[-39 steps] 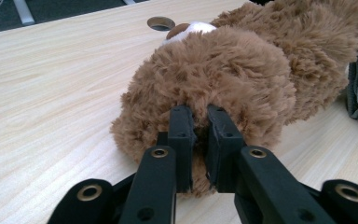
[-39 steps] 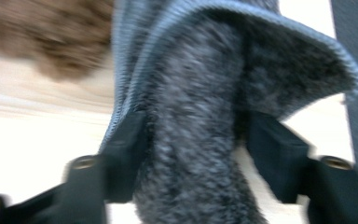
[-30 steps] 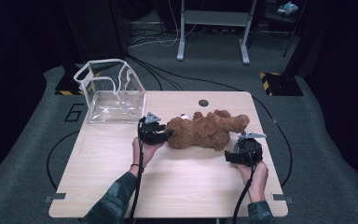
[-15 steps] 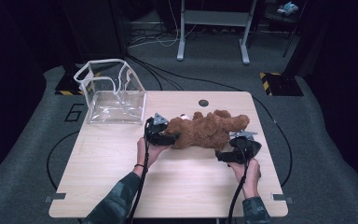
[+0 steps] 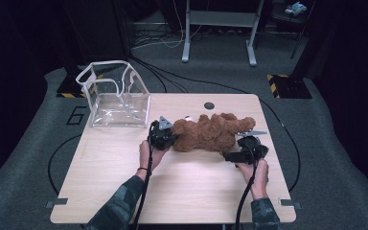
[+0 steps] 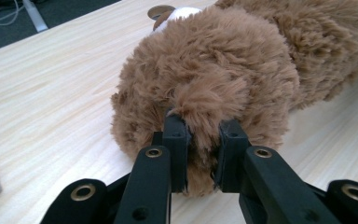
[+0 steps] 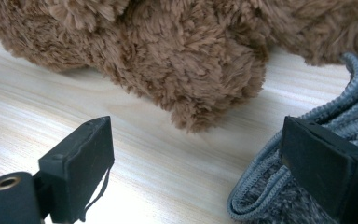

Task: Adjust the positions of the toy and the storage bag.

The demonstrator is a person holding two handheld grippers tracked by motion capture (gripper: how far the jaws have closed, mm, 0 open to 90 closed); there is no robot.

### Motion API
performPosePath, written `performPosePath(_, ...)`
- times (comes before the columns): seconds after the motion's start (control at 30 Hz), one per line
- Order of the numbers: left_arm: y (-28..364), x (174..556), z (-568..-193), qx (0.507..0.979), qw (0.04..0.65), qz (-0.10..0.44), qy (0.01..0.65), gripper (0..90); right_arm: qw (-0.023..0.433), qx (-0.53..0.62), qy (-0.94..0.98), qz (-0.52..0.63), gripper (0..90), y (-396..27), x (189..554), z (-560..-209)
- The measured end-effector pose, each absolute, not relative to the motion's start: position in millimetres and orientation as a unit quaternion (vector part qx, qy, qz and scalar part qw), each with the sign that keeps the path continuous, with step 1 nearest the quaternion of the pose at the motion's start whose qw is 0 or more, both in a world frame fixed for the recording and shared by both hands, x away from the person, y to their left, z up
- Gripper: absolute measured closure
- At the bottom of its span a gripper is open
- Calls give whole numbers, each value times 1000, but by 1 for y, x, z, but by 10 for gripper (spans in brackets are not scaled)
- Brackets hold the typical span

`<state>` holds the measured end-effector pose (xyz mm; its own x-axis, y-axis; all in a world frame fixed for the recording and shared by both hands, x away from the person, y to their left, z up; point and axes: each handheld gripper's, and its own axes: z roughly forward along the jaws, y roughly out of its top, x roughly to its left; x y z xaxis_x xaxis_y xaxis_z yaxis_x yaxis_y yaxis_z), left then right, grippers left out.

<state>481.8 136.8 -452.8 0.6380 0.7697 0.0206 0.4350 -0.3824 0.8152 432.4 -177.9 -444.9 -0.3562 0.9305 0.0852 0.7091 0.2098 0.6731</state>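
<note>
Your left gripper (image 6: 200,154) has just closed, pinching the soft, light teddy bear (image 5: 206,133) mid-frame; right gripper (image 7: 205,172) spread wide

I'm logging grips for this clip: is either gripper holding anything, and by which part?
The left gripper, whose jaws have just been closing, pinches a tuft of fur on the teddy bear. The right gripper is open beside the bear, holding nothing.

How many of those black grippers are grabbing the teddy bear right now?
1. The left gripper pinches the teddy bear at its left end; the right gripper stands open beside its right end.
</note>
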Motion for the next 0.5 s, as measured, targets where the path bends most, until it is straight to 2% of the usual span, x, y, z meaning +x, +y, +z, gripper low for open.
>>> performPosePath(0.5, 162, 496, -452, 818, 400, 205, 361, 771, 178, 542, 756, 320, 118, -180, 436, -442)
